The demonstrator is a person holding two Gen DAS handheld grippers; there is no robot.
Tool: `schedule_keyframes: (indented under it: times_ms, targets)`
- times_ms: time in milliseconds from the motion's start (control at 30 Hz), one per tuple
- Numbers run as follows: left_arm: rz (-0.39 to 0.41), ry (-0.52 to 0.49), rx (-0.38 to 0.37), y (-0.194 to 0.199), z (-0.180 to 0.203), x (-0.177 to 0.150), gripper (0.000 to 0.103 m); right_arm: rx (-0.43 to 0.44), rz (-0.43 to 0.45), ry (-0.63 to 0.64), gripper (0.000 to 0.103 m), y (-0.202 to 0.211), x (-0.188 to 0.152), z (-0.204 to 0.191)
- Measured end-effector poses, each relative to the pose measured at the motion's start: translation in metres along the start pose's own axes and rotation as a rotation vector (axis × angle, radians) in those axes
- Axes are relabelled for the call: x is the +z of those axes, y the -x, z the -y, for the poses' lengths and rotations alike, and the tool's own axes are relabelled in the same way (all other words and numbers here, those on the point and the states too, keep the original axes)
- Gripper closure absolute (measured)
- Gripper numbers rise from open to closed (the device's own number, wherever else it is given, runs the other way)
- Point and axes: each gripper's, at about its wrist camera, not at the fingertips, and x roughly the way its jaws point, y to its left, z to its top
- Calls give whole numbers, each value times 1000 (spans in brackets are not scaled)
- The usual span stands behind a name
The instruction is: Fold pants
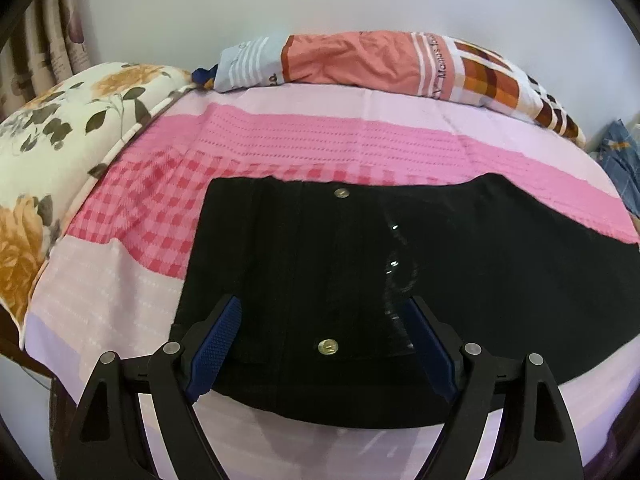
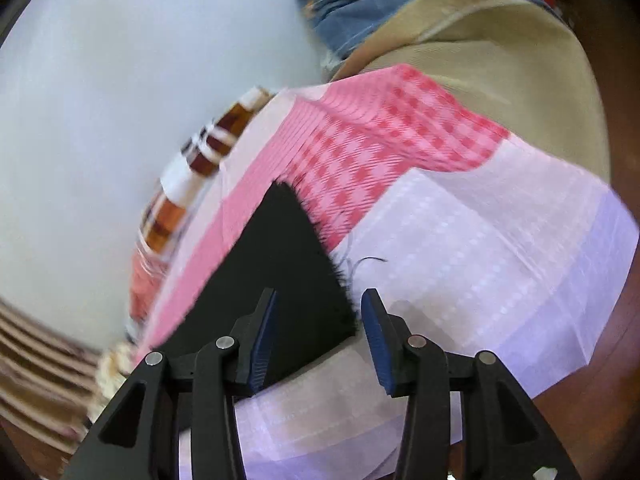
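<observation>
With my left gripper and right gripper both spread empty over the black pants flat on the bed, I'd pinch the soft, limp cloth at waistband and frayed hem.

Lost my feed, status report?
Left gripper and right gripper open, empty. Black pants flat on bedspread, unfolded. Nothing in the way.

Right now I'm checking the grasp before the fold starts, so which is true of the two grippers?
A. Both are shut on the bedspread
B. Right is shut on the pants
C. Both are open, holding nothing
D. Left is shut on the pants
C: the left gripper hangs open over the black pants, and the right gripper is open at the pants' frayed hem, with nothing pinched.
</observation>
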Motion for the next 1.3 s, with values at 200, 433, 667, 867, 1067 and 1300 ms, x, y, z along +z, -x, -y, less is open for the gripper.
schedule_keyframes:
  times_ms: [200, 433, 667, 867, 1067, 1300]
  targets:
    - [-21, 13, -53, 1, 22, 7, 20, 63, -23, -53, 59, -15, -11, 16]
    - [-28, -6, -95, 6, 48, 14, 20, 105, -45, -8, 59, -33, -19, -6]
    - [5, -52, -109, 13, 66, 15, 20, 87, -25, 10, 66, -41, -23, -13]
    - [51, -84, -58, 20, 70, 16, 20, 119, -18, -83, 98, -46, -26, 13]
    - [90, -105, -30, 28, 69, 16, 15, 119, -50, -138, 96, -48, -21, 15]
    - [101, -176, 14, 29, 78, 11, 15, 212, -38, -216, 63, -52, -17, 13]
